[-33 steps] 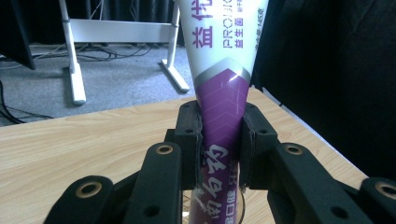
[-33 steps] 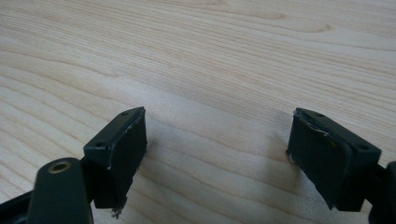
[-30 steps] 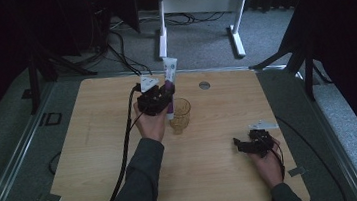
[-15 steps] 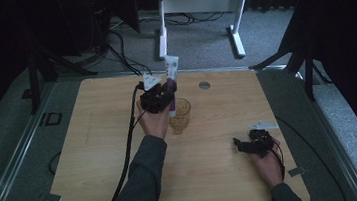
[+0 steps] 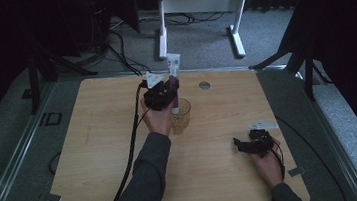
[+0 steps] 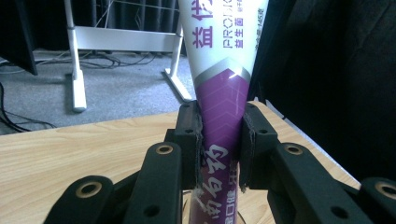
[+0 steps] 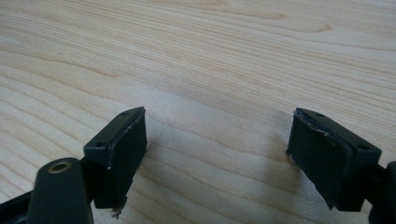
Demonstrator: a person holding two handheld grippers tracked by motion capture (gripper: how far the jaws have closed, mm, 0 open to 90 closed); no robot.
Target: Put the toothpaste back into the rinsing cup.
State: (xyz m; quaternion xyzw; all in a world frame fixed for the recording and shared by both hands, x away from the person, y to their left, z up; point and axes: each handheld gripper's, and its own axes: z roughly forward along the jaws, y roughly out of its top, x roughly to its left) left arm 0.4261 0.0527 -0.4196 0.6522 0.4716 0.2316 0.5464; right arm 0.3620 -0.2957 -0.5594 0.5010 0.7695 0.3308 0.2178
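A purple and white toothpaste tube (image 5: 173,81) stands upright with its lower end inside a clear amber cup (image 5: 180,116) near the middle of the wooden table (image 5: 96,154). My left gripper (image 5: 168,92) is shut on the tube's purple part (image 6: 220,121), both pads pressed against its sides. My right gripper (image 5: 239,145) rests low over the table at the right front. Its pads (image 7: 125,144) stand wide apart with only bare wood (image 7: 215,93) between them.
A small round metal disc (image 5: 204,84) lies at the table's far edge. A white stand's legs (image 5: 161,27) rise on the carpet beyond the table. Black cable trails from the left gripper down the table (image 5: 131,140).
My left gripper has shifted slightly with the tube held upright in the cup. The right gripper has stayed in place.
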